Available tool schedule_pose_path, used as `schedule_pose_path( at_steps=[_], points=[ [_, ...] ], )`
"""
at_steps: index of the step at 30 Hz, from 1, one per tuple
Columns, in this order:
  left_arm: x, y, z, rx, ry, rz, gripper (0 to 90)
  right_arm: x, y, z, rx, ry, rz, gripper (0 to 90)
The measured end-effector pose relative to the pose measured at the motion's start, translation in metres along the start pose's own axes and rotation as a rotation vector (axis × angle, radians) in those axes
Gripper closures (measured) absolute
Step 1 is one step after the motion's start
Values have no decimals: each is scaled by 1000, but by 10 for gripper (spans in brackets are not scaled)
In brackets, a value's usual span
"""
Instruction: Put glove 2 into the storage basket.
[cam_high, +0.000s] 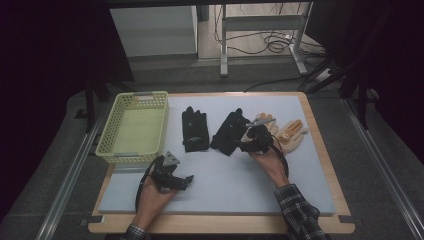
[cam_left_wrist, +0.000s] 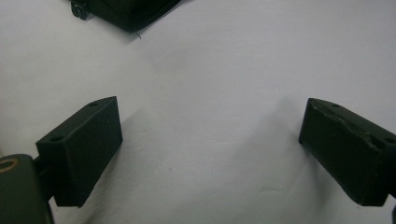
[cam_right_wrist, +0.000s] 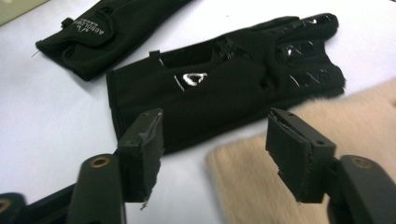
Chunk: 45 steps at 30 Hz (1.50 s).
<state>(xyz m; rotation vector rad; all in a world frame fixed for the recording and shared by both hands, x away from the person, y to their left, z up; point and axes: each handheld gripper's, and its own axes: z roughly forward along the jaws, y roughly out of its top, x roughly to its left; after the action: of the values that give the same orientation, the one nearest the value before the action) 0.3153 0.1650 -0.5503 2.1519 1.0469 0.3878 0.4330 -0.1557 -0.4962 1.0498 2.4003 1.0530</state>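
Black glove lies lengthwise, fingers pointing away from right tool.

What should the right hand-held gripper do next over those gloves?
Probably ease the right hand-held gripper down and close on the black glove's cuff edge. Its jaws stand apart above the glove, gripping nothing, with the tan furry glove just beside it.
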Motion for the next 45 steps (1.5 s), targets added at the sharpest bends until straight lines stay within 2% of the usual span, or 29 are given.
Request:
schedule_pose_path(
  at_steps=[6,10,14,17,22,23,25,26,27,29,30,31,32,33,37,41,45],
  points=[
    [0,0,0,0,0,0,61,0,13,16,8,-20,-15,464],
    [0,0,0,0,0,-1,61,0,22,27,11,-22,-4,457],
    [0,0,0,0,0,-1,61,1,29,41,19,-44,-11,336],
    [0,0,0,0,-1,-1,61,-2,32,52,26,-51,18,274],
    [0,0,0,-1,-1,0,61,-6,34,70,57,-79,29,236],
    [0,0,0,-1,-1,-1,61,-6,33,76,75,-76,29,228],
    [0,0,0,-1,-1,-4,61,-6,33,79,75,-76,29,231],
    [0,0,0,-1,-1,-3,61,-5,33,80,80,-71,30,252],
    [0,0,0,-1,-1,-3,61,-4,34,82,80,-67,31,317],
    [0,0,0,-1,-1,-3,61,-3,34,81,80,-72,31,349],
    [0,0,0,-1,0,0,61,-3,35,79,81,-75,26,492],
    [0,0,0,-1,0,-3,61,-3,35,79,81,-75,26,492],
    [0,0,0,-1,0,-3,61,-4,34,78,78,-64,26,541],
    [0,0,0,-1,1,-3,61,-5,32,75,66,-69,29,693],
    [0,0,0,-2,1,-4,61,-5,29,74,57,-78,19,759],
    [0,0,0,-1,0,-4,61,-3,29,73,60,-85,4,780],
    [0,0,0,-2,0,-5,61,-6,30,68,51,-65,-2,788]
  ],
)
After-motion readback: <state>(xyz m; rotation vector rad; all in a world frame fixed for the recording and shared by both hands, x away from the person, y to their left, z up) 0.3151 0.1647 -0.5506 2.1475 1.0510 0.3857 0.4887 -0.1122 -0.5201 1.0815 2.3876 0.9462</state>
